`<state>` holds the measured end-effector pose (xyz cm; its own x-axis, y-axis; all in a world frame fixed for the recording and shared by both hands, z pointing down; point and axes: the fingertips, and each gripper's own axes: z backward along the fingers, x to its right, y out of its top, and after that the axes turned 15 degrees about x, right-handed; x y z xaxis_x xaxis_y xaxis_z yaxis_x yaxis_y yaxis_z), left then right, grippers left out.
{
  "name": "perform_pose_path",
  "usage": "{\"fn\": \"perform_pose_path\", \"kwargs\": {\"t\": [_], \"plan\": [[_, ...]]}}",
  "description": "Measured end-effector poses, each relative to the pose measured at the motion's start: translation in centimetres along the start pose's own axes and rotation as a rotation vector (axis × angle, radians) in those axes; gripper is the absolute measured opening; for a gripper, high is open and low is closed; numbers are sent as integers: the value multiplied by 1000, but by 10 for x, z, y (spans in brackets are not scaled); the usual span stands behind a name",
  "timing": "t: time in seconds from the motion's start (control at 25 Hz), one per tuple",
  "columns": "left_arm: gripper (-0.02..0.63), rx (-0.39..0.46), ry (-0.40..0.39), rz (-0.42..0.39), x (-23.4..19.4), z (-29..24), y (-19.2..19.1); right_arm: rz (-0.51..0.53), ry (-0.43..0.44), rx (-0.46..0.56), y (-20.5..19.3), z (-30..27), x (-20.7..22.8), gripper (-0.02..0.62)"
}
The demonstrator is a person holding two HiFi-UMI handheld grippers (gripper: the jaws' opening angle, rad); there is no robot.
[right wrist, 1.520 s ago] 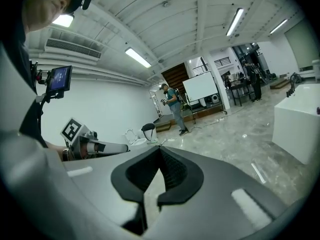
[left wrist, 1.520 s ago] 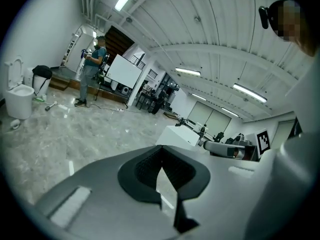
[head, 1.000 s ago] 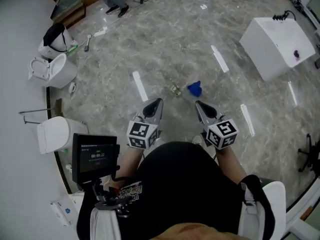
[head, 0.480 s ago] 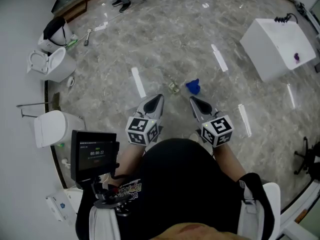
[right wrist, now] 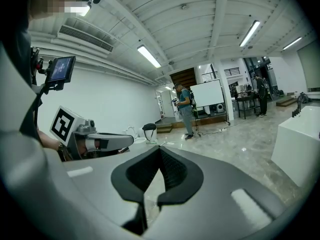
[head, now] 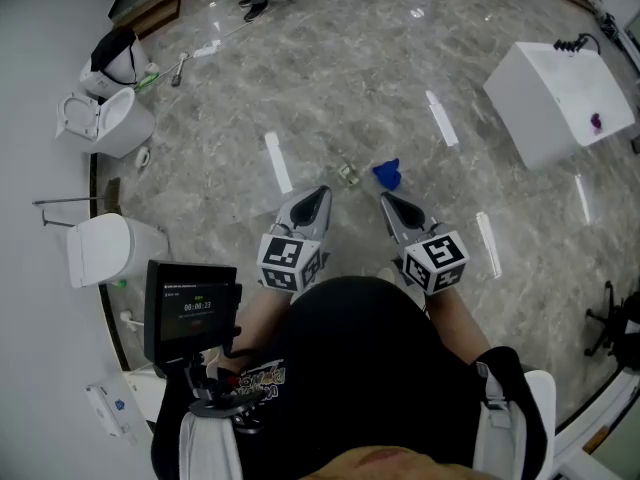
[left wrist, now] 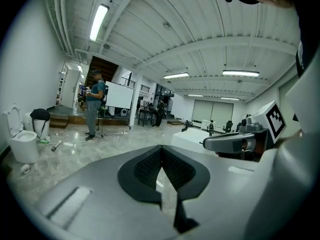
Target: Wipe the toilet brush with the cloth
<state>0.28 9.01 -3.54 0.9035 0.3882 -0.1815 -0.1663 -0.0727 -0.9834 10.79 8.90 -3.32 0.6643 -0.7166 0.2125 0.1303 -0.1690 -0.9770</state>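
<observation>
a: requesting tool status.

b: reporting left tool (head: 318, 197) and right tool (head: 386, 201) both clenched, gripping nothing, hovering in front of the torso.

a: locating task items.

b: seeing blue cloth (head: 388, 175) lying crumpled on the floor (head: 330, 78), just ahead of the right tool. taking the long-handled thing beside the far toilet (head: 105, 126) for the toilet brush (head: 178, 71), well apart from the cloth.

a: advising on handling.

b: expecting soft, light, limp cloth; pinching a raised fold. expecting stiff, light brush, possibly slippery; gripping mid-handle, avoiding bristles.
</observation>
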Motion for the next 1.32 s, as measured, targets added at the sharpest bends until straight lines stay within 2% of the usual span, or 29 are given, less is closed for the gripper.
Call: {"fn": "perform_pose_path", "kwargs": {"t": [0.28, 1.32], "plan": [[14, -23, -9, 22, 2, 4, -11, 8, 10, -2, -3, -4, -3, 0], [14, -28, -30, 6, 7, 3, -10, 15, 47, -5, -3, -9, -11, 0]]}}
